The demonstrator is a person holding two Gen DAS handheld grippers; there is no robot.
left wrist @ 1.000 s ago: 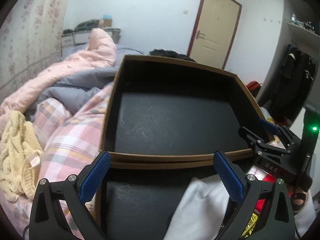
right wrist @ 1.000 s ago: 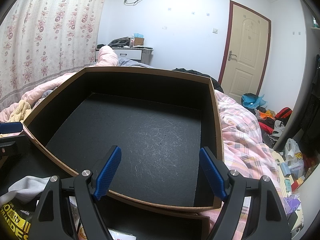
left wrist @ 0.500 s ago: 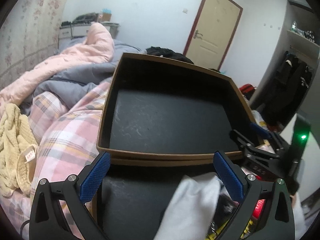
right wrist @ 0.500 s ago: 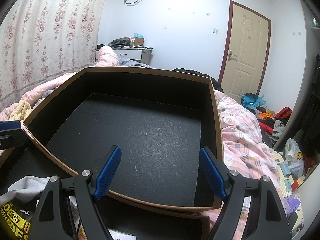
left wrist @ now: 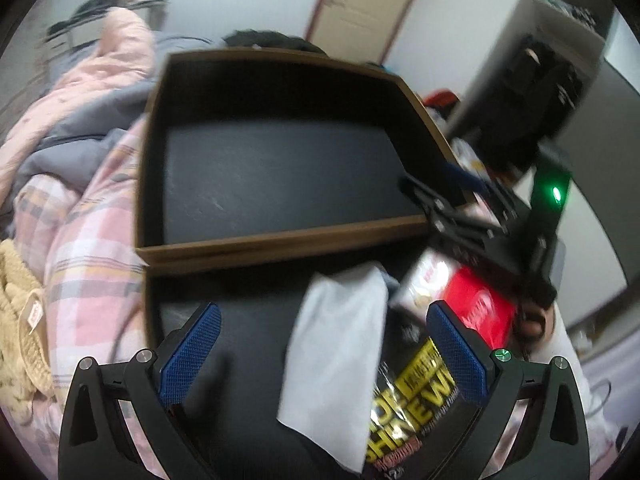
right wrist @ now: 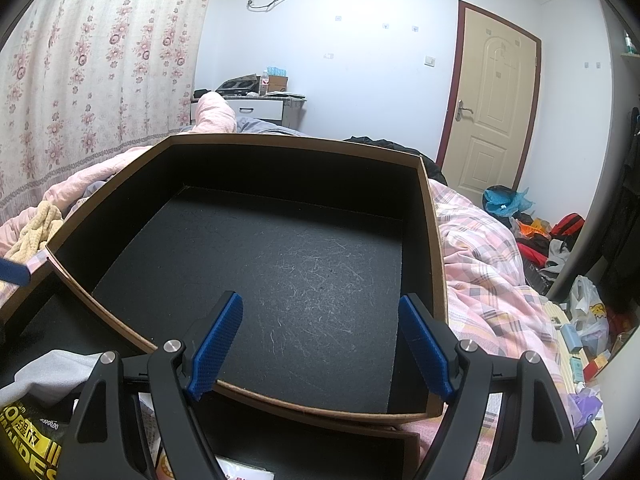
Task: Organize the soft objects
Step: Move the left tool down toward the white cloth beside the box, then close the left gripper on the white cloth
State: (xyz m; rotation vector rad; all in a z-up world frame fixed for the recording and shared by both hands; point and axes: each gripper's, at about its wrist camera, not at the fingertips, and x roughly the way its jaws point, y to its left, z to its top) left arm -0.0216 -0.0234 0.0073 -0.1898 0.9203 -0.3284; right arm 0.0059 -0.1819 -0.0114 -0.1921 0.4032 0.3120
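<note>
Two brown boxes with black lining lie on the bed. The far box (left wrist: 280,184) (right wrist: 280,264) is bare inside. The near box (left wrist: 240,344) holds a white cloth (left wrist: 340,356) (right wrist: 44,372), a yellow-and-black packet (left wrist: 416,404) (right wrist: 28,432) and a red packet (left wrist: 480,312). My left gripper (left wrist: 324,356) is open above the near box, the white cloth between its fingers. My right gripper (right wrist: 320,348) is open and empty over the far box's near edge; it also shows in the left wrist view (left wrist: 472,208).
A pink plaid sheet (left wrist: 92,256) (right wrist: 480,264) covers the bed. A cream knitted garment (left wrist: 20,320) (right wrist: 36,228) lies at the left. A pink and grey quilt (left wrist: 80,112) is heaped behind. Bags and clutter (right wrist: 560,248) sit on the floor at the right.
My left gripper has moved forward and down over the near box, so the white cloth and packets now show larger between its fingers. My right gripper has stayed still.
</note>
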